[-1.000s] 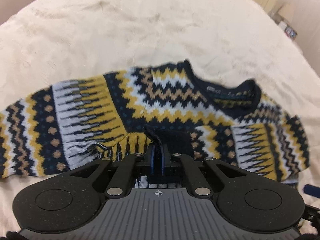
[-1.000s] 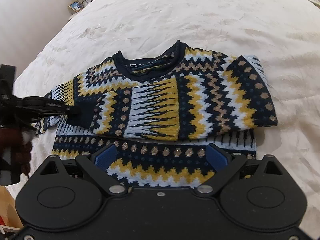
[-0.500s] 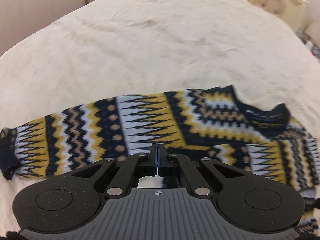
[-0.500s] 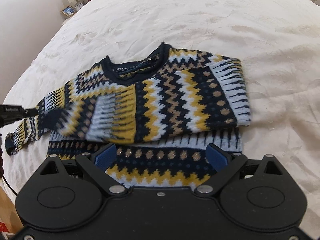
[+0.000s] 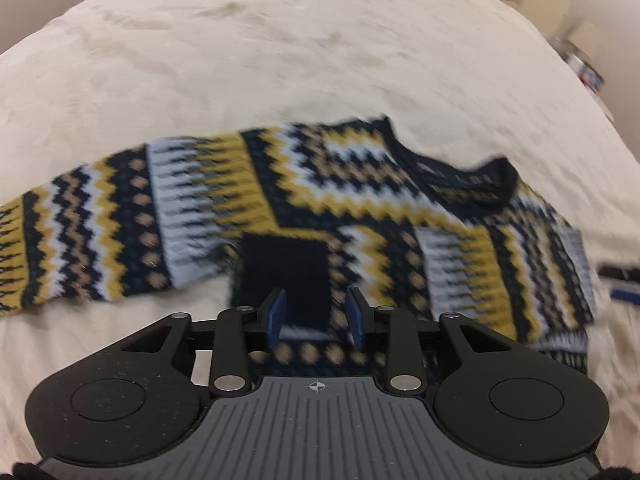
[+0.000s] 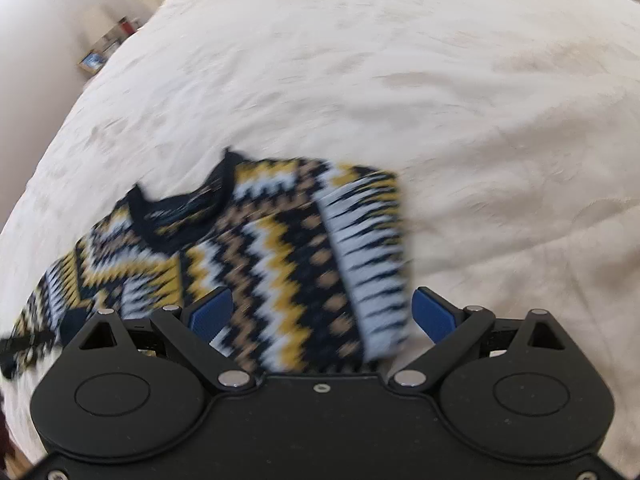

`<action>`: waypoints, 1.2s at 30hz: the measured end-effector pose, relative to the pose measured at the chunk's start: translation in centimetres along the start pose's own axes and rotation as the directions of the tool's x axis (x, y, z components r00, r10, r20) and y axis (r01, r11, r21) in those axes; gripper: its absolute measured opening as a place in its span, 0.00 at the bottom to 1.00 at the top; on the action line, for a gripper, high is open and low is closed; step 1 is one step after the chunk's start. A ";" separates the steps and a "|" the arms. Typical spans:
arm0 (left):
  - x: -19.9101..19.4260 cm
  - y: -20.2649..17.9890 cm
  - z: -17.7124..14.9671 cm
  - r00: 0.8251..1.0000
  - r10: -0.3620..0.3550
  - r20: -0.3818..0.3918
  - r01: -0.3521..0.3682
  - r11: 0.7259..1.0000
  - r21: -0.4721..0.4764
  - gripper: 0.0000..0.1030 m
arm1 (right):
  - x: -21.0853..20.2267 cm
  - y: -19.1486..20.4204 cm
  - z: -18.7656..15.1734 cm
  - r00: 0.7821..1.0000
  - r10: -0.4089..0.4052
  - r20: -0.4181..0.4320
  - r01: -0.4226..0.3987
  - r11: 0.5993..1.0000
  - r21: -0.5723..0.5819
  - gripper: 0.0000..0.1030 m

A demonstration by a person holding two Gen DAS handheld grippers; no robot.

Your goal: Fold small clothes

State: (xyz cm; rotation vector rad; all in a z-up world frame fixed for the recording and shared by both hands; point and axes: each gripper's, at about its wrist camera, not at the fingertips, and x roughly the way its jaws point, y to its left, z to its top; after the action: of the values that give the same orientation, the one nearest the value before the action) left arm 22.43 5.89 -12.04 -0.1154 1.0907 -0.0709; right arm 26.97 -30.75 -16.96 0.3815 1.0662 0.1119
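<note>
One patterned sweater (image 5: 320, 184) ahead of the left gripper (image 5: 316, 314), seen again ahead of the right gripper (image 6: 320, 312). One dark collar (image 6: 188, 208) on it, up and left of the right gripper's fingers. Two sleeves: one (image 5: 100, 232) stretched out to the left gripper's left, one (image 6: 368, 264) folded over the body between the right gripper's fingers. One dark cuff (image 5: 286, 276) just ahead of the left gripper. Two grippers, two blue pads (image 6: 210, 312) on each. One cream bedspread (image 5: 280, 48) underneath. One framed picture (image 6: 91, 62) far off to the upper left of the right gripper.

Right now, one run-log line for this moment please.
step: sleeve fold | left gripper: open | right gripper: open | sweater: flat on bed
</note>
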 end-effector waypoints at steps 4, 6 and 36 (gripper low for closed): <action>0.0 -1.7 -1.8 0.999 -0.019 -0.034 0.019 1.000 0.011 0.35 | 2.0 -1.7 1.3 0.999 0.006 -0.034 -0.005 1.000 0.026 0.94; -0.2 -2.2 -2.5 0.999 -0.017 -0.040 0.017 1.000 0.005 0.35 | 3.1 -2.3 1.9 0.998 0.015 -0.054 -0.014 1.000 0.022 0.94; 2.0 -6.0 -6.6 0.992 -0.019 -0.125 0.027 0.997 0.066 0.37 | 8.9 -0.6 8.1 0.995 -0.069 -0.077 0.045 0.960 -0.277 0.20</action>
State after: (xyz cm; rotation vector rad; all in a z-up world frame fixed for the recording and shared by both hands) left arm 17.50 -0.71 -16.08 -0.0628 1.2107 -0.1371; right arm 38.32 -30.87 -21.14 0.0946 1.1281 0.2240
